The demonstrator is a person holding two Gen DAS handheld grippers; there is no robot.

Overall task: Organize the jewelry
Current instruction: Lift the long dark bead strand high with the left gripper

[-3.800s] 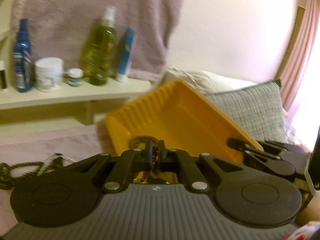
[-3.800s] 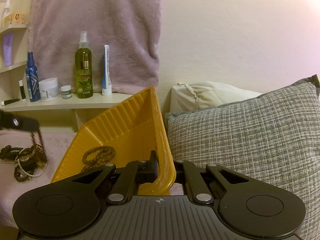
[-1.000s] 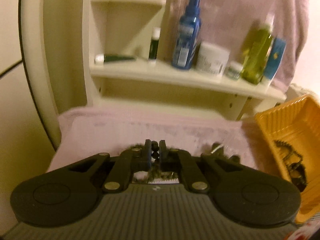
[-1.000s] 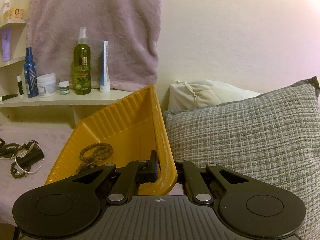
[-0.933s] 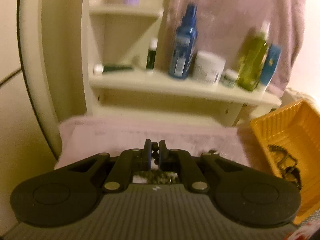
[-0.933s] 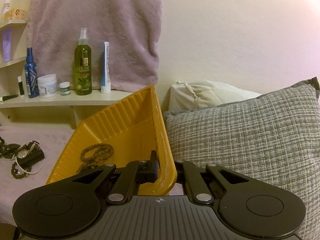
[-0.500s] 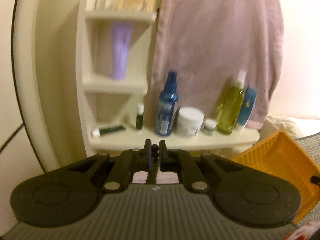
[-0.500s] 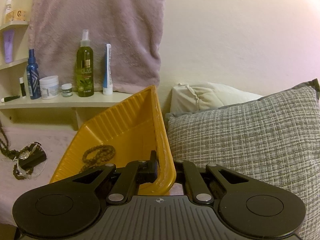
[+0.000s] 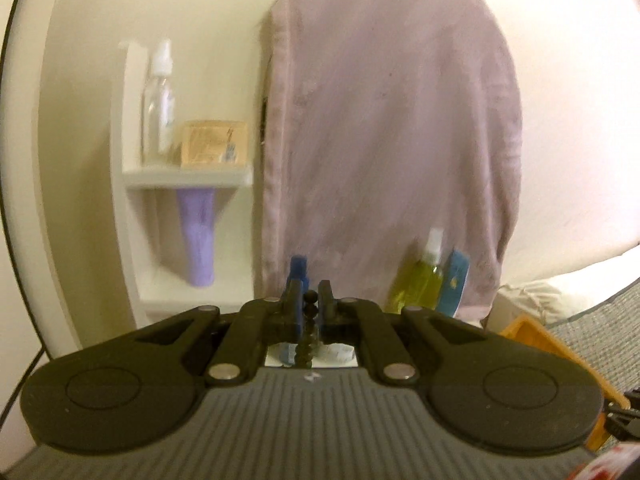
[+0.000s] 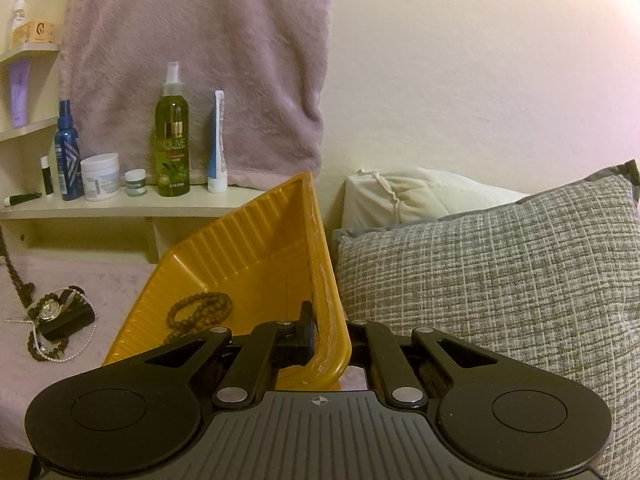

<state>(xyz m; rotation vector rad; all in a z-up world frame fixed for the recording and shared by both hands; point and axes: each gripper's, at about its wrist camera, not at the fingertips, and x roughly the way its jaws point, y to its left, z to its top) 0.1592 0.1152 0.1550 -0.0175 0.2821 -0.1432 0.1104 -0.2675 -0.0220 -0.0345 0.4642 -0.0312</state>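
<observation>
A dark bead strand hangs pinched between the near-closed pads of the left tool, which a second ago sat low over the pink bed cover and has since risen, so its camera now looks at the hanging towel and wall shelves rather than the jewelry pile. In the right wrist view part of the strand trails up from the pile, its lower end seemingly not yet clear of the tangle. That puts one more piece on its way to the yellow tray, where a brown bead bracelet already lies. The right tool has not moved: its jaws are pressed together on the tray's near rim, holding it tilted against the grey pillow.
</observation>
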